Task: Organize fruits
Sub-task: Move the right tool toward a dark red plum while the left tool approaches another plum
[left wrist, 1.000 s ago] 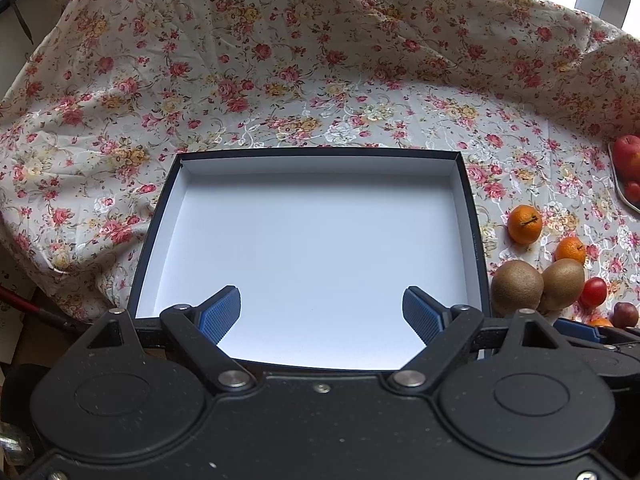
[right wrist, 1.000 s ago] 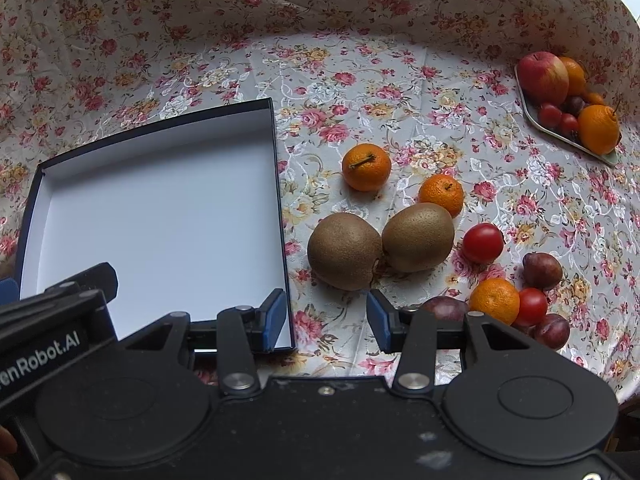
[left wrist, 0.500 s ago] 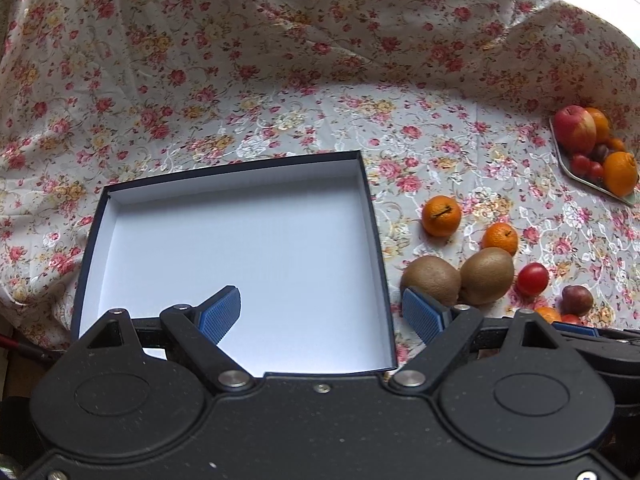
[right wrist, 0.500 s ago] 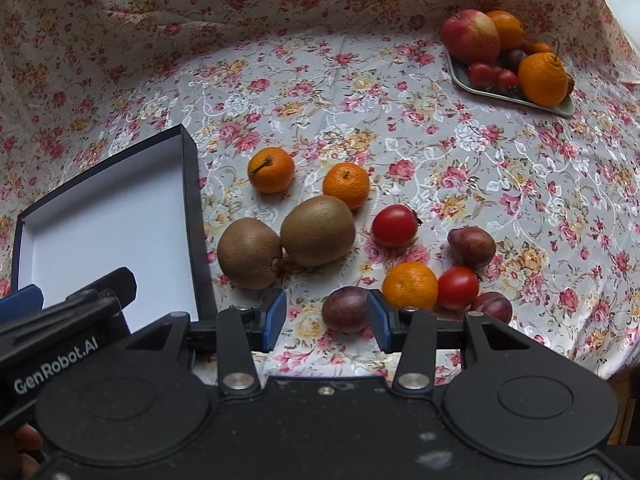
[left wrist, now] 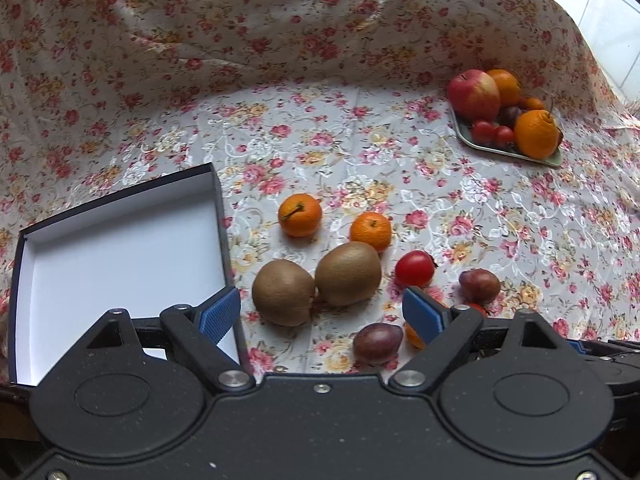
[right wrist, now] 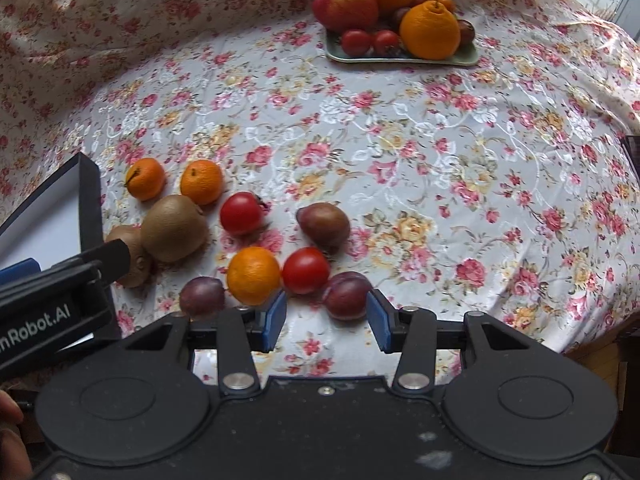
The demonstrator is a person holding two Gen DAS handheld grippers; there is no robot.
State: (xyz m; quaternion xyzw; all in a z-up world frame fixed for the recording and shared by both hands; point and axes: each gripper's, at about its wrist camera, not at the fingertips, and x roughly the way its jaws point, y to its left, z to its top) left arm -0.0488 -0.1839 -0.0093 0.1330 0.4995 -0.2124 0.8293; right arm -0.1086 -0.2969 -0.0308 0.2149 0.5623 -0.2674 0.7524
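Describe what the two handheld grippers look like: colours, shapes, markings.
Both are matte black plastic with two round hub discs, silver pivot bolts and angular linkage arms ending in blue ribbed jaws. The left gripper seen from the right wrist view carries white "Robot.AI" lettering on its side. The right gripper looks alike.

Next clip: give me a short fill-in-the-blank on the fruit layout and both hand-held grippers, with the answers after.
1. The box beside the loose fruit holds ____ fruit.
2. The two kiwis on the cloth are ____ each other.
3. The apple lies on the ____ at the far side.
4. The right hand-held gripper is open, nearest a ____; the left hand-held gripper is open too.

Missing words: no; touching; tray; plum
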